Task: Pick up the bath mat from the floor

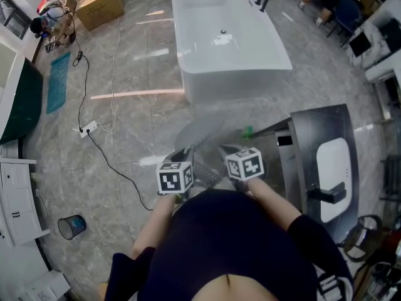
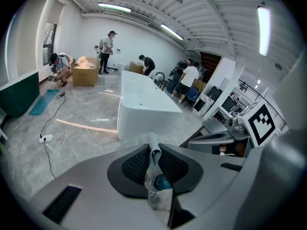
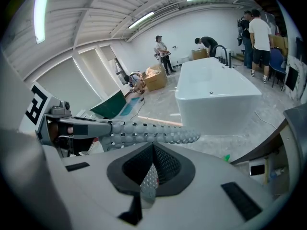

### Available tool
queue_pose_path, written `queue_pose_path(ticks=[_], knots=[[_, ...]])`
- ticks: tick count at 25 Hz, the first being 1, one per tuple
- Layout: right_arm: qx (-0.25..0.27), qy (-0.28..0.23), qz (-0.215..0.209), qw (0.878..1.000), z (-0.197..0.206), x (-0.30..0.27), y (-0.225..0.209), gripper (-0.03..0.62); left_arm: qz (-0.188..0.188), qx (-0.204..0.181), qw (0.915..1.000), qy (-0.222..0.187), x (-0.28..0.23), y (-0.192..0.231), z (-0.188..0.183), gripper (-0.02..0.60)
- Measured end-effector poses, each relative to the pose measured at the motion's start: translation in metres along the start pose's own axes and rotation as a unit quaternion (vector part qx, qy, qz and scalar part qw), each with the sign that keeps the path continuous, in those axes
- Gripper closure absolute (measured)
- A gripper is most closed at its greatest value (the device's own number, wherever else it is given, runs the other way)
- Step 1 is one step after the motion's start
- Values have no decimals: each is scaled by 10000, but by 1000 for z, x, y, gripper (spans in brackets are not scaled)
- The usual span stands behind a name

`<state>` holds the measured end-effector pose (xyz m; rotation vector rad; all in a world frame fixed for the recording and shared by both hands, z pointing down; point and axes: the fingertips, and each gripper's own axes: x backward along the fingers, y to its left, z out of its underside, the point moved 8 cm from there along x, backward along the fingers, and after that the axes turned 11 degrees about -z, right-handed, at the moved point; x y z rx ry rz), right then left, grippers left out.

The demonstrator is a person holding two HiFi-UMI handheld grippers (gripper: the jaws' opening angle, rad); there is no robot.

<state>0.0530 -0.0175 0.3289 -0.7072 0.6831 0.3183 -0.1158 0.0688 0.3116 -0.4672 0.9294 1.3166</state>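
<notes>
Just 1 bath mat (image 3: pixel 158 134) (grey) between 2 grippers (image 2: pixel 153 163) (image 3: pixel 151 172)

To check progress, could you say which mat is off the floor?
The grey perforated bath mat, held by left gripper and right gripper; teal mat lies flat.

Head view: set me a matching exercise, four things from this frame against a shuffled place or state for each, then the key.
Things
1. bath mat
2. bathtub
3. cardboard box
4. small blue bin

Places or states
A. on the floor at the top left of the picture
B. off the floor, pinched by the left gripper and the right gripper
C. white, standing ahead of the person
D. on the floor at lower left, near the white cabinet

Pairs: 1-B, 2-C, 3-A, 4-D
</notes>
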Motion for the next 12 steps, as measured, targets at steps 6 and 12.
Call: queue_pose_path(ticks=[6,12], knots=[[21,-41,39,10000,-5,-1,-2,583,-16,26,10000,-68,1,2,-5,529],[20,-81,34,10000,-7,1,-5,583,-43,80,9999,-88,-1,2,-6,529]])
